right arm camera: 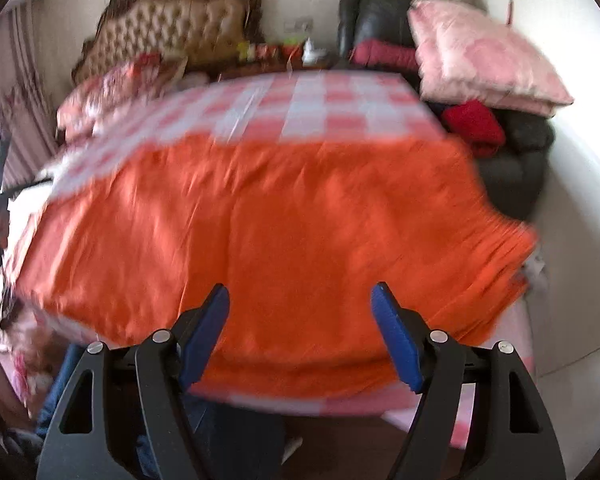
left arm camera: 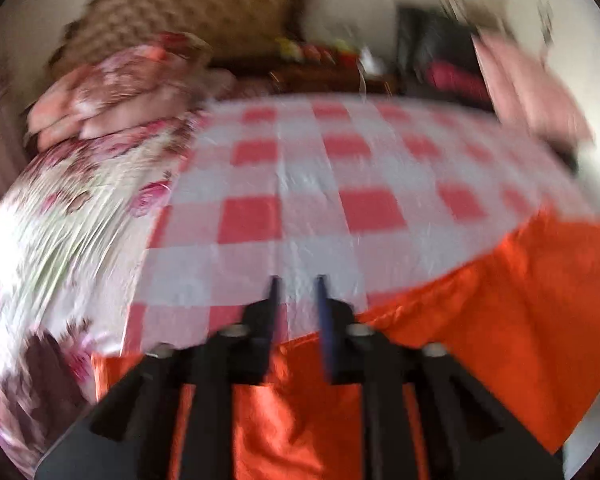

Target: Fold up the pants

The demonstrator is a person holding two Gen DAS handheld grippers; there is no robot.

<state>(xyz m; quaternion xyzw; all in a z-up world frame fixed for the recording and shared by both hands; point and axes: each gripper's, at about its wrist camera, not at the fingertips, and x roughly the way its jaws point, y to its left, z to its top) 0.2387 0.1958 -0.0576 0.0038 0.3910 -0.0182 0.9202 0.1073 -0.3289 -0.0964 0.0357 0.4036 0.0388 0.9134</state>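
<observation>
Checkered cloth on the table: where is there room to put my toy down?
The red-and-white checkered tablecloth is bare between the flowery bedding on one side and the orange satin pants spread across the near part. The far corner by the pink pillow and piled clothes looks crowded.

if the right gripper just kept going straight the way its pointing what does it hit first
Most likely the orange pants, spread on the checked cloth right ahead of the open right gripper. Blur makes depth uncertain.

Orange pants point(right arm camera: 284, 216) – shiny fabric, spread flat, lightly creased – lying on checked cloth point(right arm camera: 320, 108).
</observation>
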